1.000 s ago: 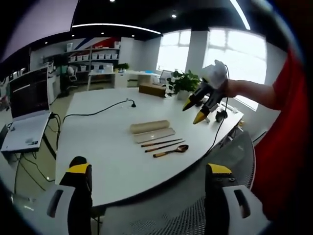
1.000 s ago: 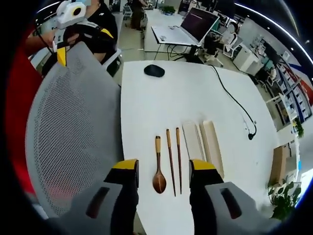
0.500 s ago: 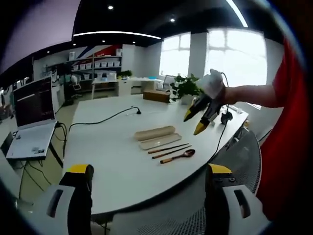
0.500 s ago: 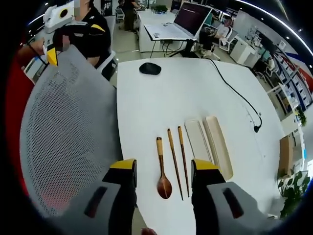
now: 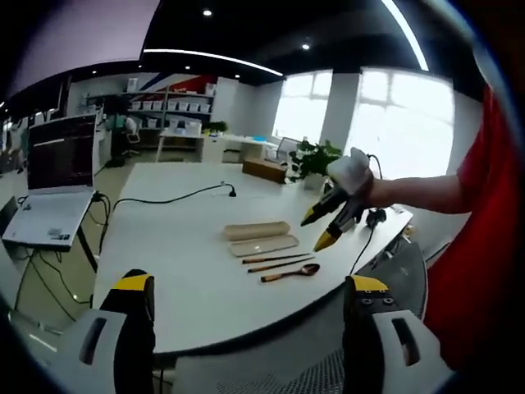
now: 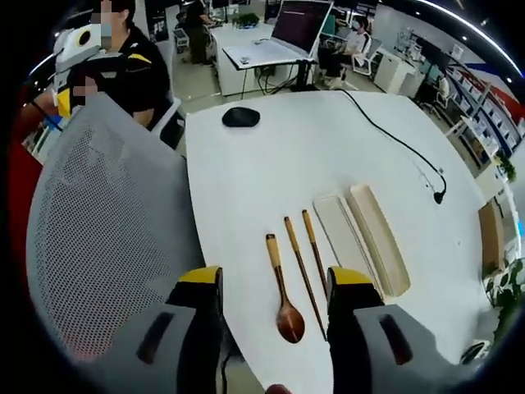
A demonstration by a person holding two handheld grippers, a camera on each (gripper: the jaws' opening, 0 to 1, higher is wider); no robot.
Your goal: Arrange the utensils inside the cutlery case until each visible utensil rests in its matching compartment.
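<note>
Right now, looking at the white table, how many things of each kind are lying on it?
Wooden spoon: 1
Chopsticks: 2
Case halves: 2
Computer mouse: 1
Black cable: 1
Total: 7, all lying on the table and none held.

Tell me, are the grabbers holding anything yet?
No, nothing. The right gripper hovers open above the wooden spoon and chopsticks on the table. The left gripper is open too.

Spoon point(image 6: 283, 289), chopsticks point(image 6: 305, 261), lid point(image 6: 340, 236), case point(image 6: 377, 239) side by side on table point(image 6: 271, 176).
</note>
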